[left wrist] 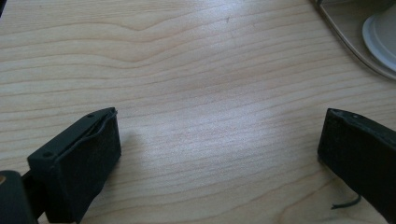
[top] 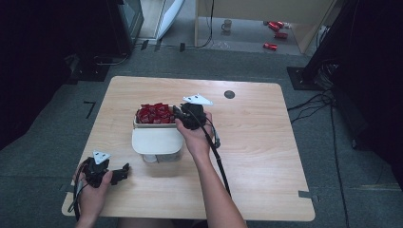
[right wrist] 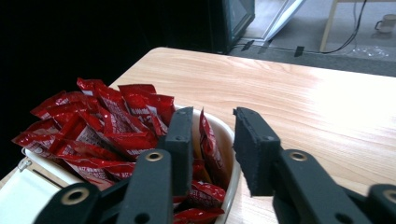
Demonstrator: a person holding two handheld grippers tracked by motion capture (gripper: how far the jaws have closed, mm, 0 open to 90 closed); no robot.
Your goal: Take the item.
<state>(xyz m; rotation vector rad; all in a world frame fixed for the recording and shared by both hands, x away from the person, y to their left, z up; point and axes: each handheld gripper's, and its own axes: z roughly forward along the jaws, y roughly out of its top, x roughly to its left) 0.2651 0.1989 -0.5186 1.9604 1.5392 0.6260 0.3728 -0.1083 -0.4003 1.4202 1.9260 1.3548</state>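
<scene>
A white box (top: 136, 124) in the middle of the table is heaped with red sachets (top: 155, 113), and its pale lid (top: 157, 141) hangs open toward me. My right gripper (top: 178, 114) is at the box's right rim. In the right gripper view its jaws (right wrist: 213, 114) stand a little apart astride that rim (right wrist: 229, 140), one inside among the sachets (right wrist: 102, 121) and one outside, gripping nothing. My left gripper (top: 124, 171) rests near the table's front left, wide open (left wrist: 219, 140) over bare wood.
A black round grommet (top: 229, 94) sits in the tabletop at the back. A white round part (top: 150, 159) lies under the lid's near edge, also in the left gripper view (left wrist: 383, 32). A mug (top: 227, 24) and red cans (top: 275, 28) lie on the floor beyond.
</scene>
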